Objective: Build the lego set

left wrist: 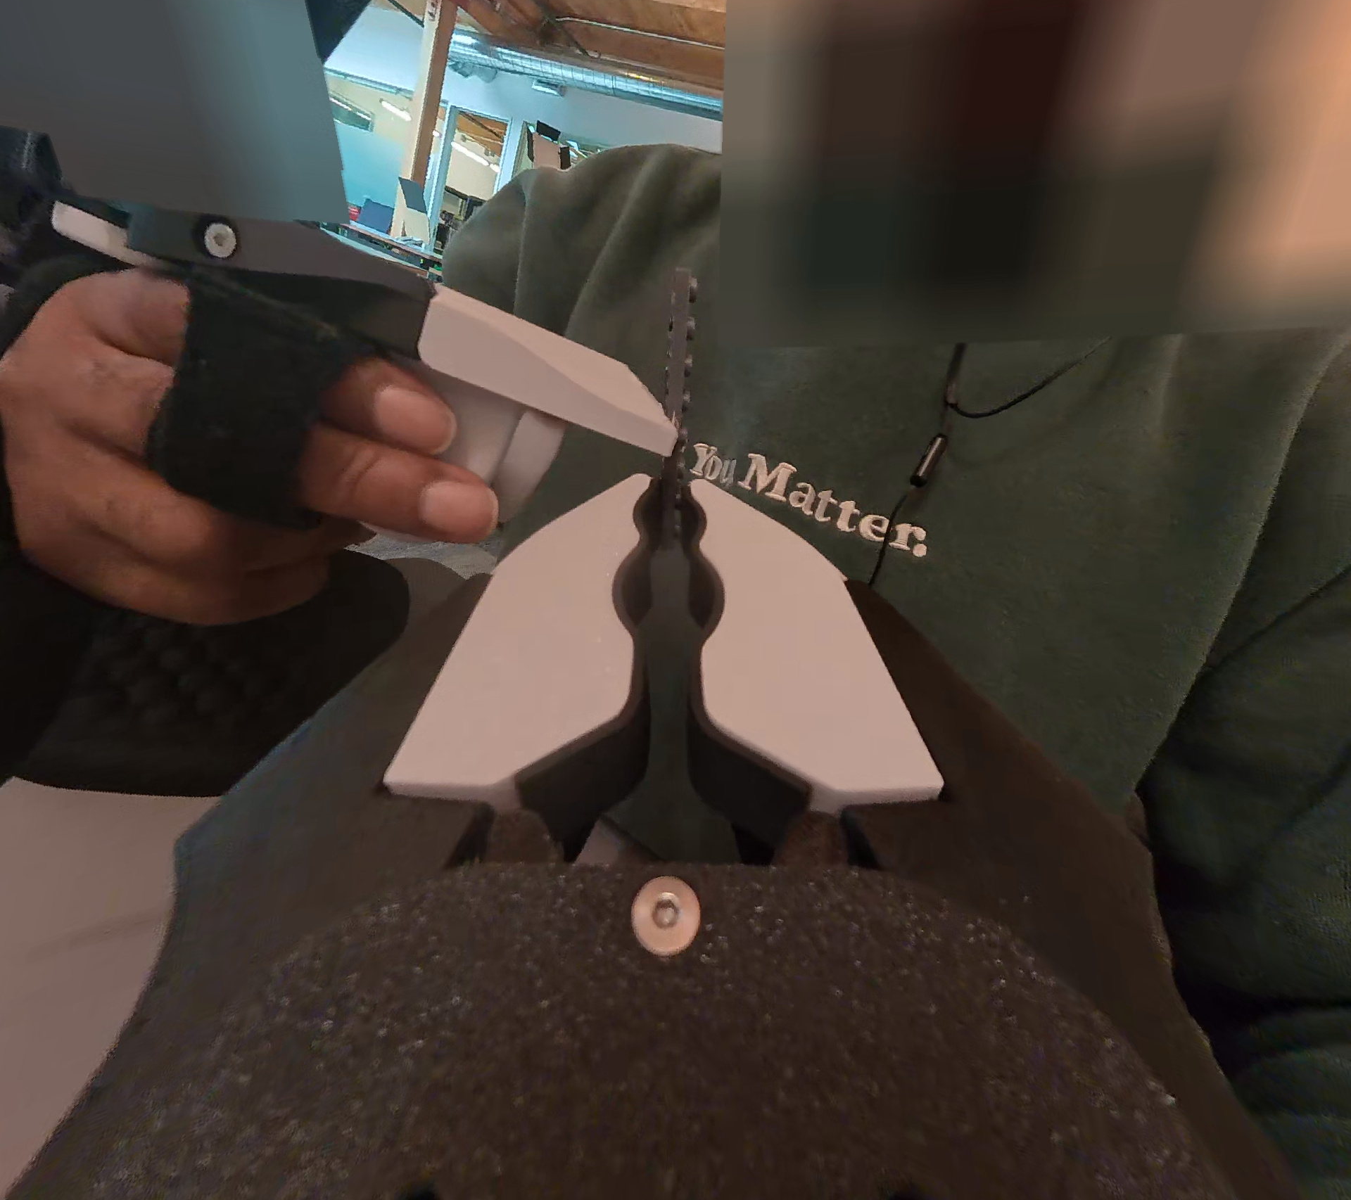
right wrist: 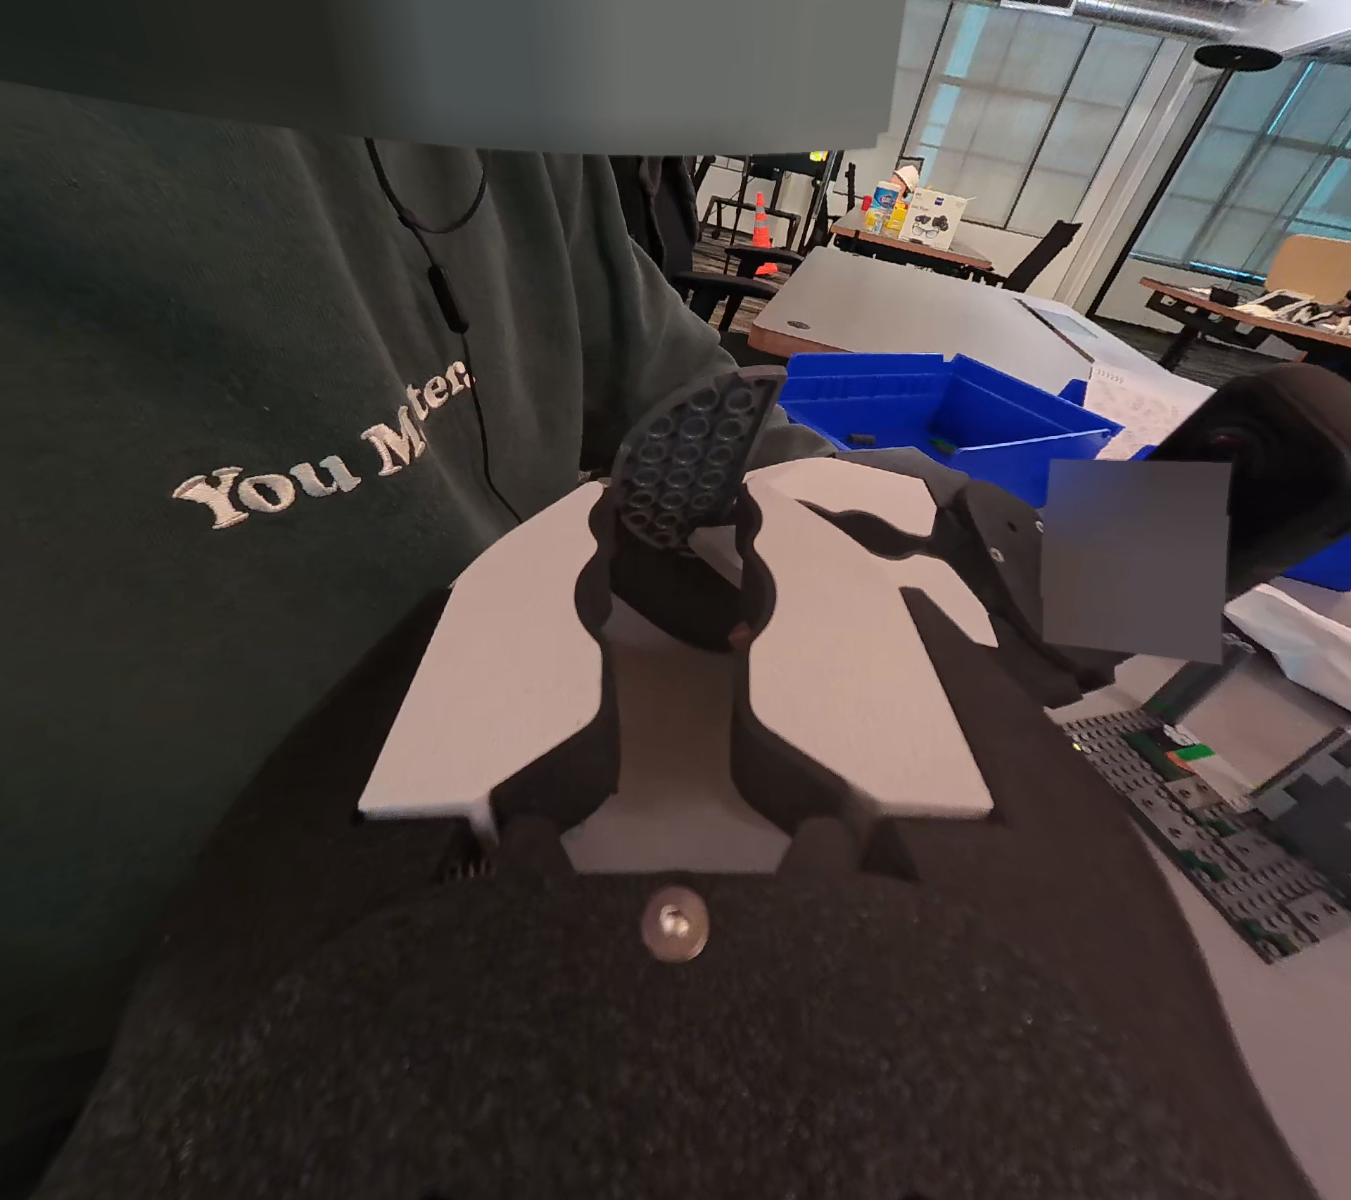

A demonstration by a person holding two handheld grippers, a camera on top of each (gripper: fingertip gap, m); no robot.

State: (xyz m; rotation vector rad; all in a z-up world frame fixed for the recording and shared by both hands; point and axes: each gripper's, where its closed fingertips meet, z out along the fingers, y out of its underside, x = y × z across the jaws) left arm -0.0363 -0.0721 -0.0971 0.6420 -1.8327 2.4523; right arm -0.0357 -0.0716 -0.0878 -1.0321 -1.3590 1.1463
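A thin dark grey lego plate (left wrist: 681, 346) stands edge-on, held up in the air in front of a person's chest. My left gripper (left wrist: 676, 492) is shut on its lower end. My right gripper (left wrist: 661, 434) comes in from the left, and its tip meets the plate just above the left fingers. In the right wrist view the plate (right wrist: 687, 463) shows its hollow underside between the tips of my right gripper (right wrist: 676, 492). The jaws are closed to the plate's width and touch its two side edges. My left gripper (right wrist: 811, 511) holds the plate from the right.
The person's green sweatshirt (left wrist: 1023, 580) is close behind the plate. A blue bin (right wrist: 950, 412) with a few small pieces sits behind the grippers. A partly built grey lego baseplate (right wrist: 1199, 799) lies on the table at the lower right. A hand (left wrist: 256, 434) holds the right gripper. The tips of both grippers are at nearly the same place. The partly built grey lego baseplate (right wrist: 1199, 799) is about equally far from each gripper, around 40 cm.
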